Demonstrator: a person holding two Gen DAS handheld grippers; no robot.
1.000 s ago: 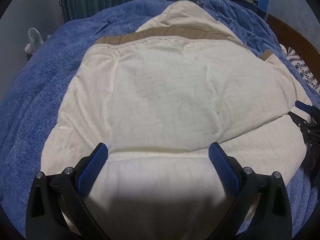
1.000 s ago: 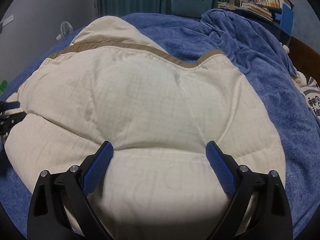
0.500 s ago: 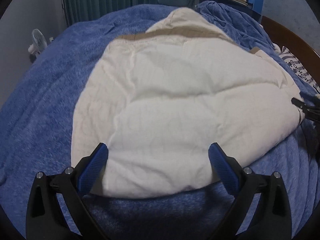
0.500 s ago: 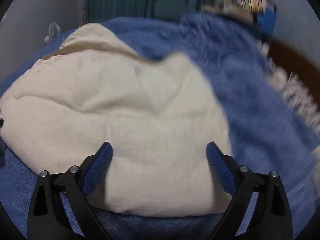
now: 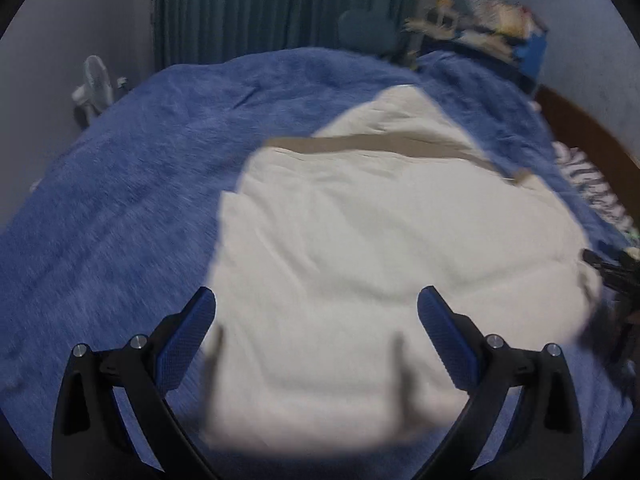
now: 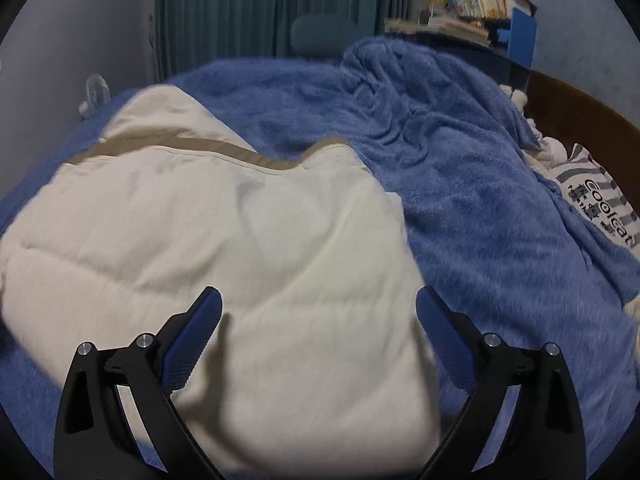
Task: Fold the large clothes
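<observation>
Blue blanket (image 5: 132, 184) covers the bed. From the left wrist, the left tool (image 5: 316, 312) stands apart and empty; the cream quilted garment (image 5: 380, 248) lies just ahead, looking soft, puffy and light. From the right wrist, the right tool (image 6: 318, 312) is apart too; its near right corner (image 6: 400, 408) seems best to pinch.

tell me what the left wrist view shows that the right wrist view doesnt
Only the left wrist view shows the right gripper, dark at the cream garment's right edge. Only the right wrist view shows the striped cloth printed "Coolcat", sharp enough to read, and the bunched blue blanket ridge. Both share the garment with its tan band, the fan, the green curtain, and open jaws holding nothing.
</observation>
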